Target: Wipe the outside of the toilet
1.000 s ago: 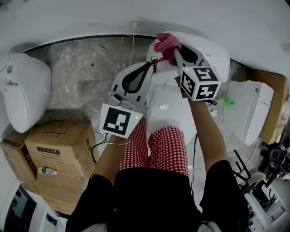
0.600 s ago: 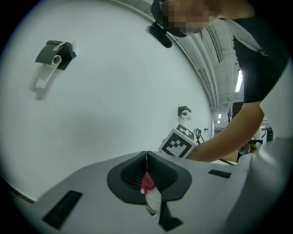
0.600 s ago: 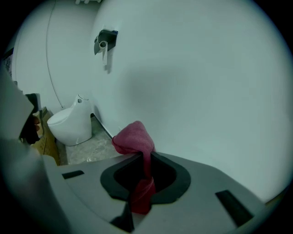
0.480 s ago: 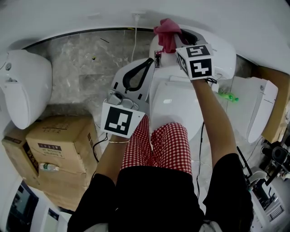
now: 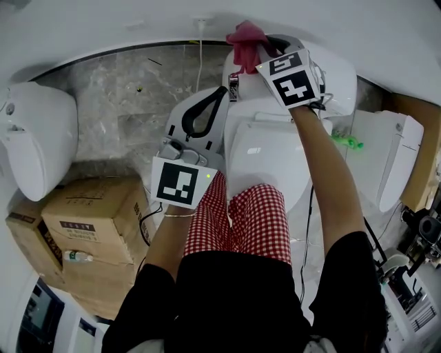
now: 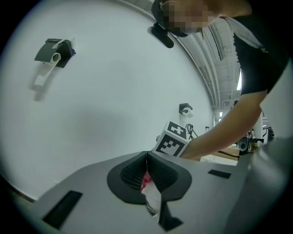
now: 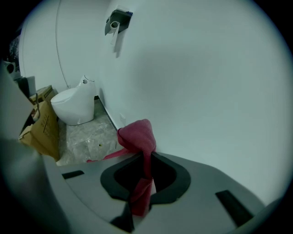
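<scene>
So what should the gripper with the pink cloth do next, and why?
Probably draw the pink cloth forward over the toilet. The right gripper is shut on it at the very back, by the wall, so most of the white shell lies nearer.

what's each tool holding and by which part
Right tool pinches the cloth mid-length, bunch above, tail below. Left tool is shut on nothing.

Black short-sleeved shirt (image 5: 241, 303), red-and-white checked trousers (image 5: 256, 222); grey left gripper (image 5: 224, 95) and right gripper (image 5: 262, 45) bear black-and-white marker cubes (image 5: 180, 183).
</scene>
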The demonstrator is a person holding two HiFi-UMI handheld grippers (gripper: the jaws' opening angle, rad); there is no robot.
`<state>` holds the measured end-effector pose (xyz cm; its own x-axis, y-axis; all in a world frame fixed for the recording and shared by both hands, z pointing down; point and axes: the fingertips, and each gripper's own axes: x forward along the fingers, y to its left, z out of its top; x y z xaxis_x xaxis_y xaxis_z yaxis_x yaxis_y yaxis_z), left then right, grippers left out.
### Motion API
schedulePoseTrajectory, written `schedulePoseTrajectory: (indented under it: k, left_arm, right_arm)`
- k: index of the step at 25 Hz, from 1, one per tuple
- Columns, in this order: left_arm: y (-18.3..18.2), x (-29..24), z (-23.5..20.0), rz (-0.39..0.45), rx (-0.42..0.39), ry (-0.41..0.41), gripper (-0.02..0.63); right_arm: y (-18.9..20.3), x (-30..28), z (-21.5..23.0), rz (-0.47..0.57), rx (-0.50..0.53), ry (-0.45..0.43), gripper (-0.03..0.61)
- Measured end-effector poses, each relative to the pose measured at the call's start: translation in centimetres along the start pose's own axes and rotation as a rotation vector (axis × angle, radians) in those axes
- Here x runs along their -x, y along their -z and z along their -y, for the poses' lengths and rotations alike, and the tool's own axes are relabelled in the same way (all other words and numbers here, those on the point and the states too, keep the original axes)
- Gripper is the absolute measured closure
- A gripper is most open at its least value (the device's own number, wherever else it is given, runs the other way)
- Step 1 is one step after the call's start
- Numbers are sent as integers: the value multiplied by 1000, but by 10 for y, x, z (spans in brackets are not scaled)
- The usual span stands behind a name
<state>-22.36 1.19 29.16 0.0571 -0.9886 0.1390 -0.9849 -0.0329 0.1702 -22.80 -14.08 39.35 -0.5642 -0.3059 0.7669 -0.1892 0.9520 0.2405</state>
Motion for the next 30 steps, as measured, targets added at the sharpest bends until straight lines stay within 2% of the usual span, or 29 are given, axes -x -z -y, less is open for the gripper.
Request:
schedulePoseTrajectory:
  k: [5, 10, 30]
  left_arm:
    - [-2, -5, 3, 0, -5, 8, 603]
    - [-3, -7, 4, 10, 30, 11, 603]
    - [-1, -22, 26, -12, -7, 56, 603]
  right_arm:
    - [3, 4, 6, 15, -27, 4, 522]
    - [4, 6, 8, 29, -47, 6, 522]
    - [23, 23, 41, 44, -83, 35, 522]
